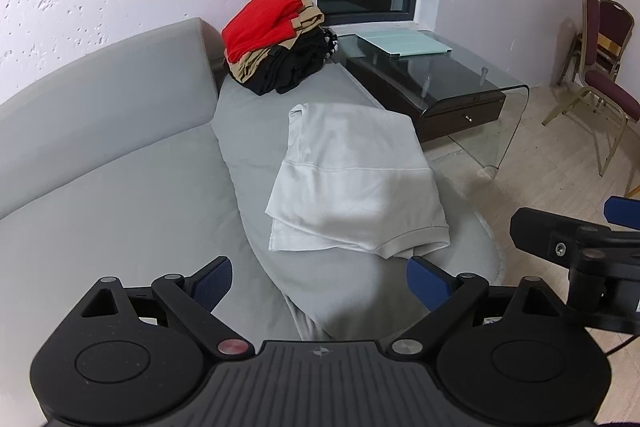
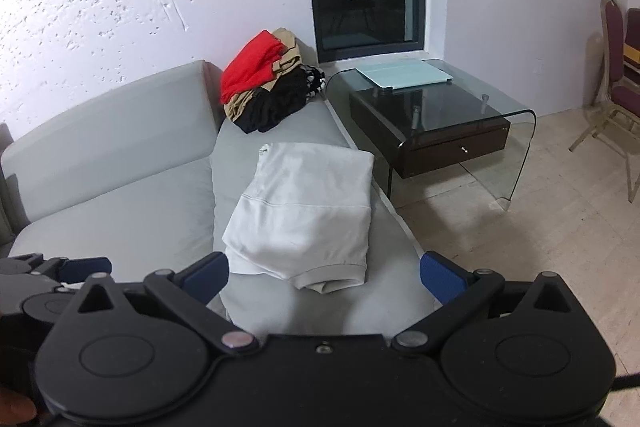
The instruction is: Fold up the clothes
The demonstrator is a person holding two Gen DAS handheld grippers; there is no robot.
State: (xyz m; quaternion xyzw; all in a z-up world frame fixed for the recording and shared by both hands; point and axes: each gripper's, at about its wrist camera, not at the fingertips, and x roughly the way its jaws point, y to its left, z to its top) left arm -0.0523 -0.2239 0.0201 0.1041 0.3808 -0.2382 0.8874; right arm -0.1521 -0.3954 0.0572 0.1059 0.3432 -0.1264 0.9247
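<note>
A folded white garment [image 1: 352, 183] [image 2: 304, 215] lies flat on the grey sofa seat [image 1: 132, 211] [image 2: 132, 223], its ribbed hem toward me. My left gripper [image 1: 320, 285] hovers just short of its near edge, jaws wide open, nothing between the blue pads. My right gripper [image 2: 326, 279] also stands wide open and empty, above the near hem. The right gripper's body [image 1: 576, 247] shows at the right edge of the left wrist view; the left gripper's body [image 2: 48, 279] shows at the left edge of the right wrist view.
A pile of red, tan and black clothes [image 1: 276, 43] [image 2: 268, 83] sits at the sofa's far end against the wall. A glass side table [image 1: 440, 75] [image 2: 440, 115] with a dark drawer unit stands to the right. Chairs [image 1: 600, 67] stand at the far right on the tiled floor.
</note>
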